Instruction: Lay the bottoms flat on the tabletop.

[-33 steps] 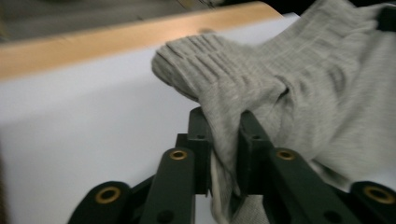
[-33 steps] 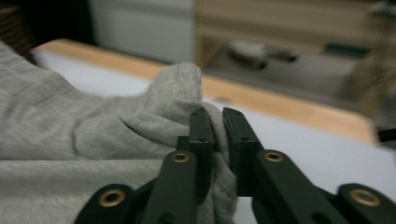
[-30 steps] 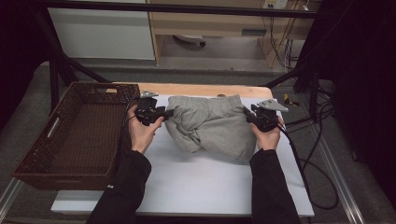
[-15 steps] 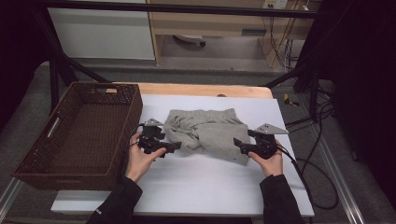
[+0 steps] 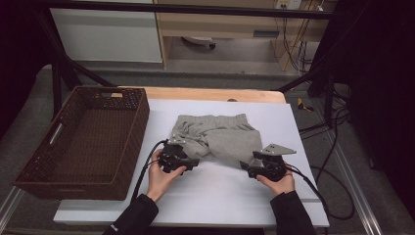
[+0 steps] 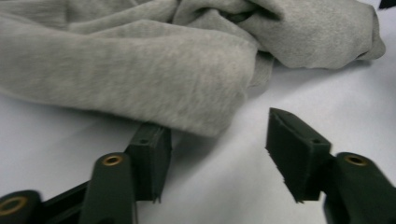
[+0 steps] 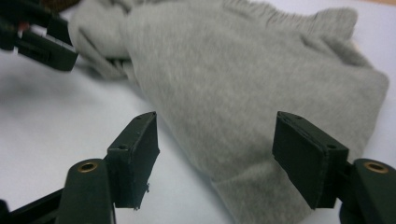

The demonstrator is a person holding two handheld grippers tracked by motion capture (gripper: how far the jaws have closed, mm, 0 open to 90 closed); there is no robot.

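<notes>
A crumpled grey sweat garment [image 5: 215, 139] lies in the middle of the white table top [image 5: 220, 200]. My left gripper [image 5: 193, 164] rests at the cloth's near left edge, my right gripper [image 5: 246, 169] at its near right corner. In the left gripper view the gripper [image 6: 219, 158] is open, with the grey fabric [image 6: 140, 70] lying just beyond its left jaw and bare table between the jaws. In the right gripper view the gripper [image 7: 215, 154] is open, and a fold of the garment [image 7: 243, 79] lies on the table between the two jaws, untouched by either.
A dark woven basket [image 5: 139, 125], with nothing in it, stands on the left of the table beside the garment. Bare white table stretches between the grippers and the near edge. Cables [image 5: 337, 196] trail off the right side. The other gripper [image 7: 37, 42] shows at the right gripper view's top left.
Both hands have drawn the garment toward the near side of the table, bunching it shorter. Both grippers have let go of the cloth and now stand open at its near edge.
</notes>
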